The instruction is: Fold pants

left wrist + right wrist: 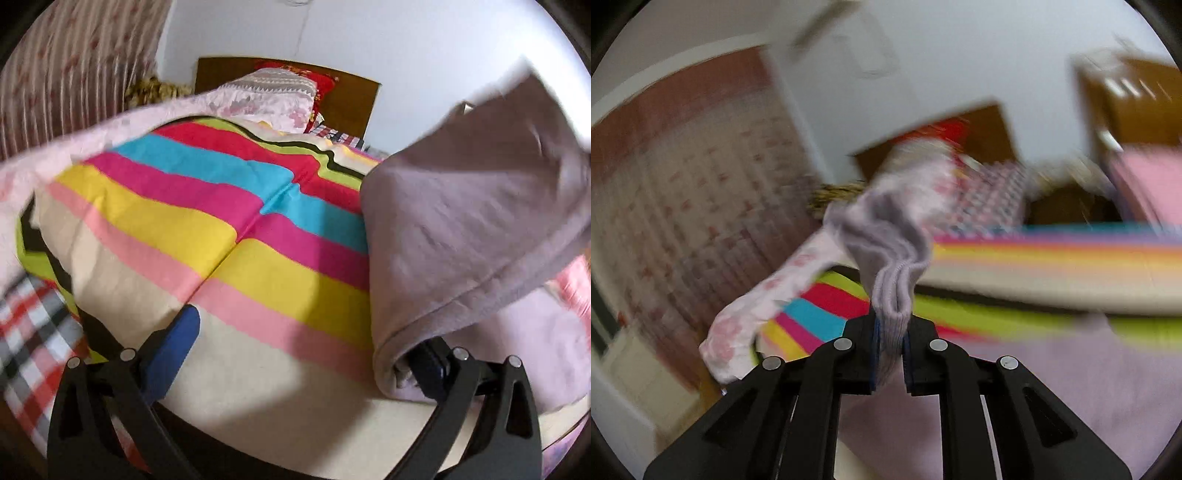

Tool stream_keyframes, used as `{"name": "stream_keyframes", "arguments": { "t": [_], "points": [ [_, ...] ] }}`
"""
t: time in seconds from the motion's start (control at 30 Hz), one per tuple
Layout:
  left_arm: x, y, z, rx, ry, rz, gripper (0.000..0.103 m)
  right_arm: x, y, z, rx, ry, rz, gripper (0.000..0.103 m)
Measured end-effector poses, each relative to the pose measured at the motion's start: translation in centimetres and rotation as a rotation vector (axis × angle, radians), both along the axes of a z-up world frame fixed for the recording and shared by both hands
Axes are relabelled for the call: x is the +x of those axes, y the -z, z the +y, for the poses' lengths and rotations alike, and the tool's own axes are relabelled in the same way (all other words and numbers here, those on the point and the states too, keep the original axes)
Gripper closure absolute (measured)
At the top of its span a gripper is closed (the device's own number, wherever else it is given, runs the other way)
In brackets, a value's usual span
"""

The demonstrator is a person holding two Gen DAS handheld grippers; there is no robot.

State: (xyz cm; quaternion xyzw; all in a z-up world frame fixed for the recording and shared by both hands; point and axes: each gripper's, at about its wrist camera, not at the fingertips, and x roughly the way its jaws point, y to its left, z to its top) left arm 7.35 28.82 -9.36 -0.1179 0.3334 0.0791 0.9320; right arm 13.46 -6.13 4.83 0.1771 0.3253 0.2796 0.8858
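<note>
On the bed's rainbow-striped quilt, soft lilac knit pants are lying bunched, unfolded; right gripper is pinching their ribbed hem, holding it raised; left gripper is standing wide open, cloth draping over one finger; folding is barely starting, all folds remaining.

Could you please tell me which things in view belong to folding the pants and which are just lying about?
Belonging to the job:
- pale lilac cotton pants
- right gripper, jaws shut on their hem
- left gripper

Just lying about:
- rainbow-striped quilt
- pink floral pillow
- wooden headboard
</note>
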Motion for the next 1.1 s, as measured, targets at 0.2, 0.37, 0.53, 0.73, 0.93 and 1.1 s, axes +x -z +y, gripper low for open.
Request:
{"name": "stream_keyframes", "arguments": {
  "t": [0.2, 0.37, 0.53, 0.73, 0.93, 1.1],
  "points": [
    [0.8, 0.2, -1.7, 0.174, 0.076, 0.036, 0.001, -1.9, 12.6, -4.5, 0.0, 0.097, 0.26, 0.091],
    [1.3, 0.2, -1.2, 0.157, 0.082, 0.073, 0.001, -1.8, 9.8, -3.6, -0.042, 0.081, 0.176, 0.091],
    [1.4, 0.5, -0.7, 0.09, 0.083, 0.083, 0.001, -2.9, 9.4, -4.1, 0.024, 0.073, 0.181, 0.091],
    [1.0, 0.8, -0.8, 0.106, 0.095, 0.056, 0.001, -2.9, 13.1, -4.9, 0.069, 0.081, 0.291, 0.091],
    [0.0, 0.1, -1.9, 0.234, 0.149, 0.065, 0.001, -3.9, 12.6, -4.5, -0.003, 0.082, 0.251, 0.091],
    [-3.6, -2.8, -3.2, 0.395, 0.194, 0.036, 0.002, -6.0, 10.7, -4.6, -0.172, 0.073, 0.198, 0.062]
  ]
}}
